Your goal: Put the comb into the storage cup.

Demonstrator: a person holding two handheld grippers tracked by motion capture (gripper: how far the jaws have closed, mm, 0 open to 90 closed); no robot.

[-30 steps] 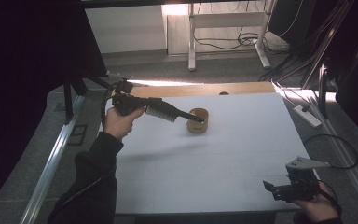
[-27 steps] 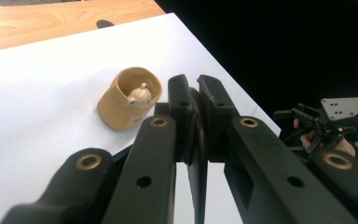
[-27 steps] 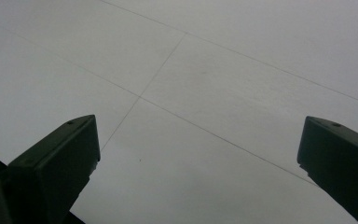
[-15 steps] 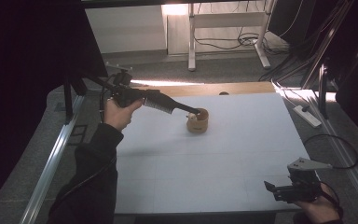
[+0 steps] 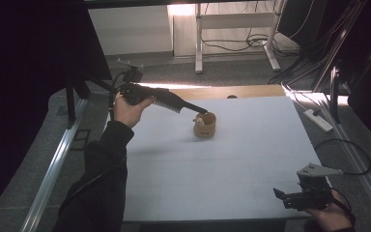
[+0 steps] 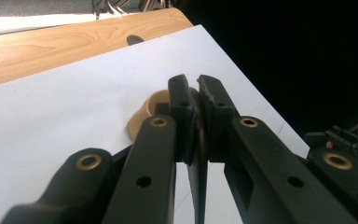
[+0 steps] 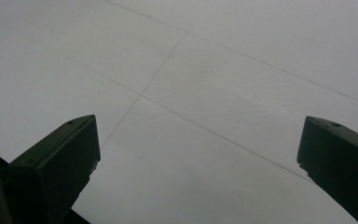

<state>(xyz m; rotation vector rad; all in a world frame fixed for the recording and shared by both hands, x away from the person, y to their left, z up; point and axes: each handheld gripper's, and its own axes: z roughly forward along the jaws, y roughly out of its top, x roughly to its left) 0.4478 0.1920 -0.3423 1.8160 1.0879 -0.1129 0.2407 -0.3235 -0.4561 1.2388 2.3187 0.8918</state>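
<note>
1. Views differ in what we can read: from the high view we see the left gripper (image 5: 199, 111) reaching in from the table's far left, its tip over the rim of a small tan wooden cup (image 5: 205, 126) that stands upright on the white table sheet (image 5: 241, 159), toward the far middle
2. In that same view we make out a small pale thing (image 5: 199, 120) at the cup's rim right under the tip, too small for us to name
3. From the left gripper view we see what the high view cannot give: the two black jaws stand nearly together, closed, with the cup (image 6: 145, 112) just behind them and partly hidden; whether the pads pinch its rim or the pale thing we cannot tell
4. We also see bare wooden tabletop (image 6: 51, 46) beyond the sheet's far edge there
5. In the high view the right gripper (image 5: 282, 197) rests low at the near right corner, held in a hand (image 5: 326, 212), well apart from the cup
6. Its own view shows us its jaws spread wide over bare sheet (image 7: 205, 93) with faint crease lines, nothing between them
</note>
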